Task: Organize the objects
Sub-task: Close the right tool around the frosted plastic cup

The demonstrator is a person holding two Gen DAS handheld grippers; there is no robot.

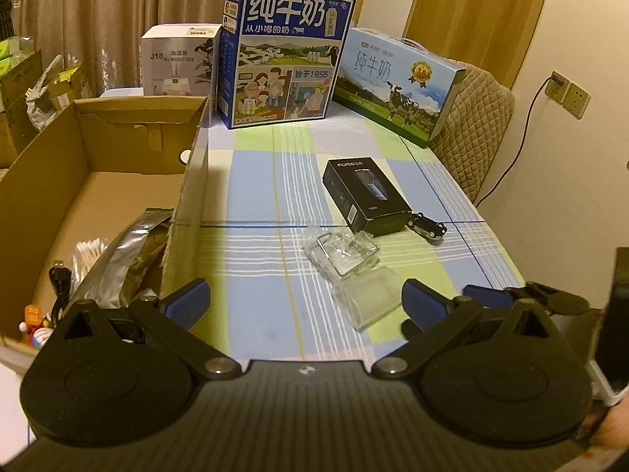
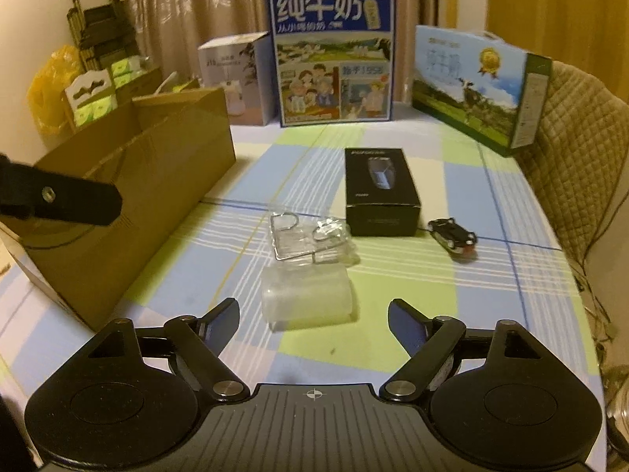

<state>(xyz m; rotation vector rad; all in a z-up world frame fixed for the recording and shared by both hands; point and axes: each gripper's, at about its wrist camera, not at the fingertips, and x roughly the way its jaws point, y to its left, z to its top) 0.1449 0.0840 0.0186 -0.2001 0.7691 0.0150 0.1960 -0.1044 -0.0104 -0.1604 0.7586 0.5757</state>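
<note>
I see the frosted plastic case (image 2: 308, 301) lying on the checked worktop (image 2: 393, 338) just ahead of my right hand-held gripper (image 2: 313, 322), whose fingers are spread and empty, so I judge it the next pick. A clear wire-framed holder (image 2: 304, 240) touches its far edge; the black FLYCO box (image 2: 380, 188) and toy car (image 2: 452, 238) sit beyond. My left hand-held gripper (image 1: 304, 306) is also spread, beside the cardboard box (image 1: 118, 149), which holds a foil pouch (image 1: 122, 259), cotton swabs and a cable.

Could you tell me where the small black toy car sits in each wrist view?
Left wrist: the toy car is right of centre, at the near right corner of the black box.
Right wrist: the toy car is right of centre, just right of the black box.
Shared landmark: the black box.
</note>
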